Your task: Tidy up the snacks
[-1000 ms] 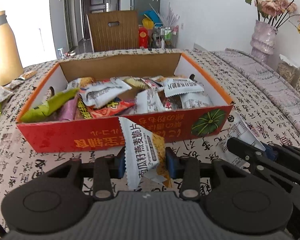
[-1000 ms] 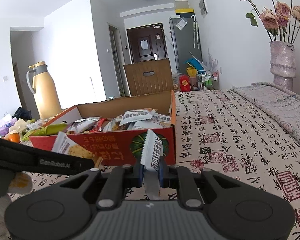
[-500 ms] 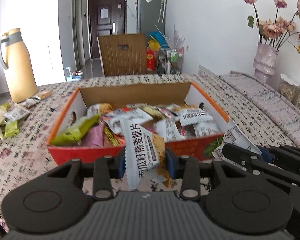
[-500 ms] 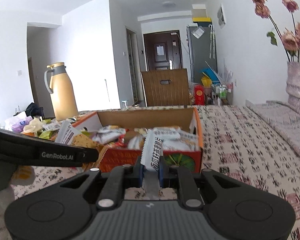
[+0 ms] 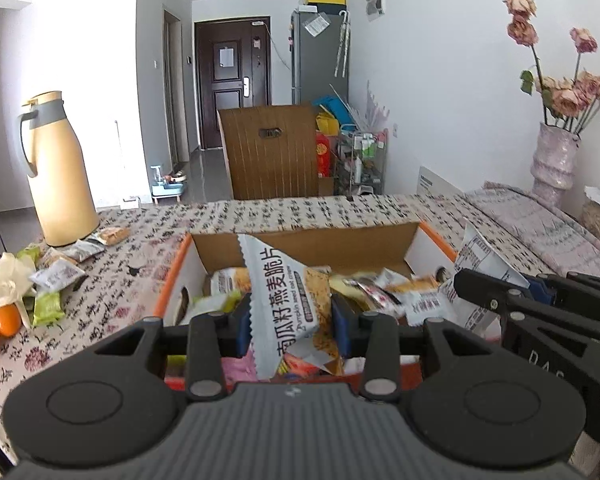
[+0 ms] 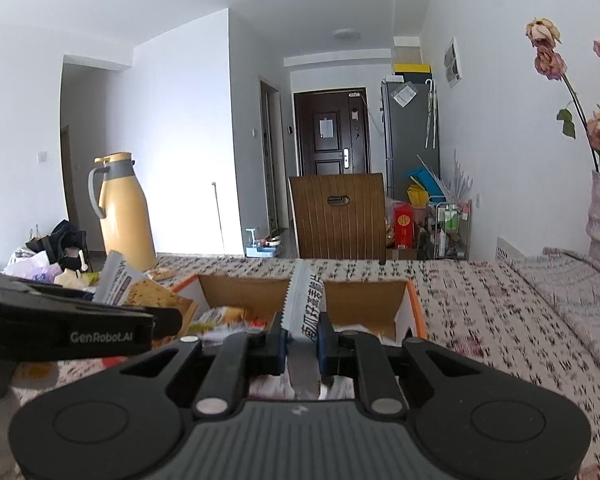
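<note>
Left wrist view is showing the left tool (image 5: pixel 292 316) clamping a pumpkin-seed oat crisp packet (image 5: pixel 288 296) above the snack box (image 5: pixel 432 236), while the right tool (image 6: pixel 302 338) is pinching a second packet (image 6: pixel 306 304). Many snacks are already lying boxed; loose packets (image 5: pixel 56 280) are remaining on the tabletop (image 5: pixel 300 212).

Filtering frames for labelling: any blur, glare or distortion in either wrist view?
Left wrist view: printed white snack packet sharp, snacks in the orange cardboard box smeared, window glare behind the yellow thermos jug. Right wrist view: patterned tablecloth motion-blurred, fisheye bends the walls.
</note>
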The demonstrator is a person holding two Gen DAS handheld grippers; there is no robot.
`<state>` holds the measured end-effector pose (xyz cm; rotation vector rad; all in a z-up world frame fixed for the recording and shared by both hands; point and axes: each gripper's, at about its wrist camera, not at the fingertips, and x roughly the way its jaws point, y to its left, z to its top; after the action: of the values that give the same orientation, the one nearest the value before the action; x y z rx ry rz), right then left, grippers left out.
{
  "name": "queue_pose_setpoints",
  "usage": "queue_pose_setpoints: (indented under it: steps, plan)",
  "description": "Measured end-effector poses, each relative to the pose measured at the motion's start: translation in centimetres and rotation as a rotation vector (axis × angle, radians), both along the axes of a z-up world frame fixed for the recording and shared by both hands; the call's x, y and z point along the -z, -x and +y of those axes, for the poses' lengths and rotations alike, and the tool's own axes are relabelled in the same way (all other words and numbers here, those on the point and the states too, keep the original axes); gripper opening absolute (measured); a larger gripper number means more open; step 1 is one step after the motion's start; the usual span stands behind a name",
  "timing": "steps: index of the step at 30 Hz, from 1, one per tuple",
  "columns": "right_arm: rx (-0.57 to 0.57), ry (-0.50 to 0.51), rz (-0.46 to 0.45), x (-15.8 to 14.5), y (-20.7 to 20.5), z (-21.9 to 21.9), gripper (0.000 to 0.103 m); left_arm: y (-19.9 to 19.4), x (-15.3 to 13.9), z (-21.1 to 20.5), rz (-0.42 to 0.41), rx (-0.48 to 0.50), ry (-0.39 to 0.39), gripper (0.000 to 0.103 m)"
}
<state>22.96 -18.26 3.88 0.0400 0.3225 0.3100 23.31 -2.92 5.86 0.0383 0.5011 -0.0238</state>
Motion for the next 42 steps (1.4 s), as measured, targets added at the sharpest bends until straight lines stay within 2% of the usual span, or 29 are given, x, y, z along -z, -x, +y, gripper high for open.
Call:
queue_pose_setpoints:
  steps: [10,18,19,21,22,23,24,27,28,30,32,34,42]
  plan:
    - [0.035,-0.011,0.011,0.3,-5.4,1.7,0.014,-4.7,0.0,1.7,-0.021,-0.073,0.002,0.039]
    - [0.039,-0.028,0.048,2.8,-7.8,1.6,0.016,-6.9,2.0,2.7,0.018,-0.102,0.024,0.04]
    - [0.04,-0.03,0.056,3.0,-8.0,1.5,0.017,-7.0,2.2,2.8,0.023,-0.105,0.028,0.041]
    - [0.043,-0.03,0.065,3.3,-8.3,1.3,0.018,-7.2,2.5,3.1,0.03,-0.11,0.039,0.055]
    - [0.049,-0.029,0.069,3.3,-8.4,1.2,0.019,-7.2,2.6,3.2,0.027,-0.113,0.045,0.066]
    - [0.054,-0.03,0.069,3.3,-8.4,1.1,0.027,-7.2,2.7,3.3,0.024,-0.119,0.047,0.075]
    - [0.066,-0.03,0.066,3.3,-8.4,0.9,0.032,-7.3,2.7,3.5,0.022,-0.125,0.049,0.079]
    - [0.098,-0.029,0.052,3.1,-8.2,0.5,0.067,-7.1,2.6,3.7,0.013,-0.139,0.058,0.096]
    - [0.104,-0.028,0.05,3.0,-8.2,0.4,0.072,-7.0,2.6,3.7,0.005,-0.147,0.058,0.103]
    - [0.117,-0.027,0.045,3.0,-7.9,0.2,0.089,-6.9,2.5,3.8,-0.007,-0.152,0.063,0.103]
    - [0.128,-0.024,0.041,2.9,-7.8,0.1,0.098,-6.8,2.3,3.9,-0.011,-0.152,0.067,0.103]
    - [0.135,-0.024,0.04,2.9,-7.7,-0.1,0.103,-6.7,2.2,4.0,-0.013,-0.154,0.071,0.103]
    - [0.148,-0.024,0.038,2.1,-6.9,-0.3,0.103,-5.5,1.1,3.9,-0.041,-0.157,0.053,0.103]
